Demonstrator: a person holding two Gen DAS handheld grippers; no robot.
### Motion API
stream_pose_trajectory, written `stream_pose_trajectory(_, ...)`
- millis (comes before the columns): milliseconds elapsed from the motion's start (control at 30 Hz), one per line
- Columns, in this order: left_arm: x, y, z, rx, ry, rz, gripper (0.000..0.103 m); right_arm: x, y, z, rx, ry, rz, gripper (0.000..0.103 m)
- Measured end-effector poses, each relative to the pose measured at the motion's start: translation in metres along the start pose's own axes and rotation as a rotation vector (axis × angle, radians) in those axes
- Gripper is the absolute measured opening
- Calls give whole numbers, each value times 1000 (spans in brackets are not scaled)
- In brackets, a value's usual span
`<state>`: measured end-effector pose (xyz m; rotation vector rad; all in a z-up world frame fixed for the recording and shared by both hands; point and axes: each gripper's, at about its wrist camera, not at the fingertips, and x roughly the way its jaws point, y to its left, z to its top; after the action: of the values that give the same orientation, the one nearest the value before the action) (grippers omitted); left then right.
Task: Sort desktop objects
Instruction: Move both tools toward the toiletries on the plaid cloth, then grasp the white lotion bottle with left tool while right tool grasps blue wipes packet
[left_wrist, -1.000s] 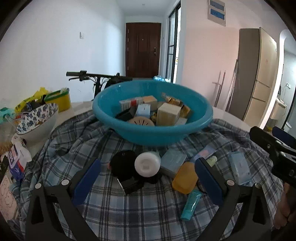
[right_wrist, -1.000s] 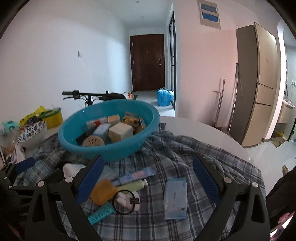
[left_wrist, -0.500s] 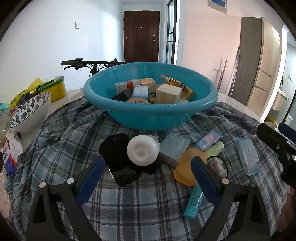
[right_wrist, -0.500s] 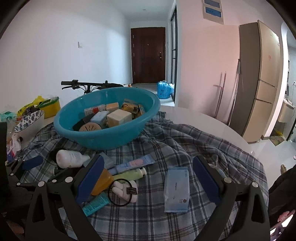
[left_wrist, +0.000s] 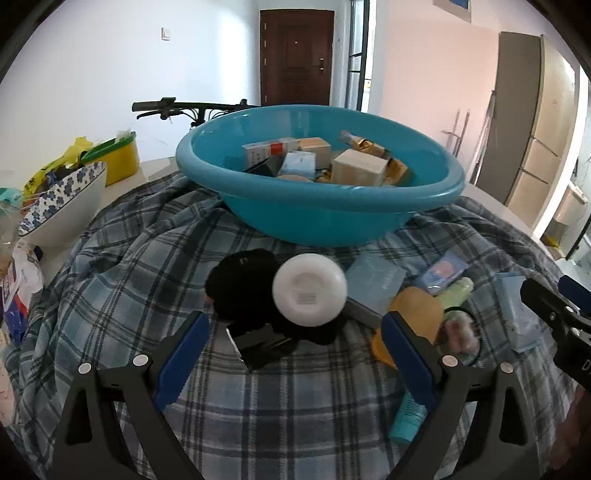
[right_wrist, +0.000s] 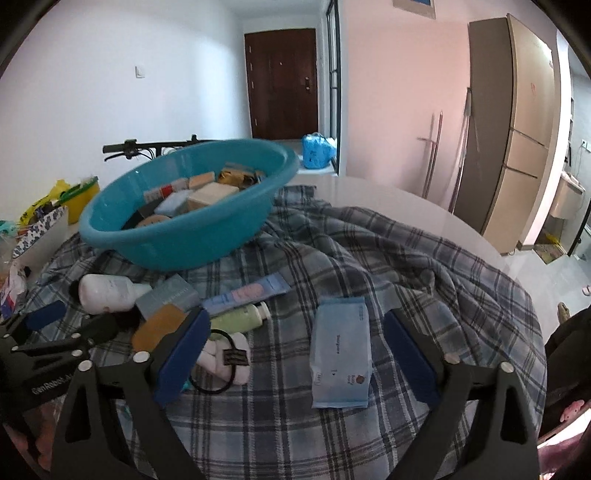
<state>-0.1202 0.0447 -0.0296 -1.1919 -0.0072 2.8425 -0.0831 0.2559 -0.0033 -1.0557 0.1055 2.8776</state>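
We see our left gripper (left_wrist: 295, 347) with jaws wide and empty above a white bottle (left_wrist: 309, 290) lying beside a black lump (left_wrist: 240, 284) on the plaid cloth (left_wrist: 147, 280). Our right gripper (right_wrist: 295, 354) is closing its jaws, nothing pressed between them, over a blue wipes packet (right_wrist: 340, 350). The teal basin (left_wrist: 332, 218), already holding boxes, sits just behind the clutter.

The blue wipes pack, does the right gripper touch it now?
Apart. In the right wrist view the blue wipes pack lies flat on the plaid cloth between the closing jaws of the right gripper, cloth showing on both sides.
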Motion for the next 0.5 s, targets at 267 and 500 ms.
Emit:
stream_pose_trajectory(267,4,7,6,-28,26,-7,96,15,-8,-4,22,43,4,90)
stream_pose_trajectory(500,4,0,18,2,23,4,96,19,-13,-6,30,61,13,90)
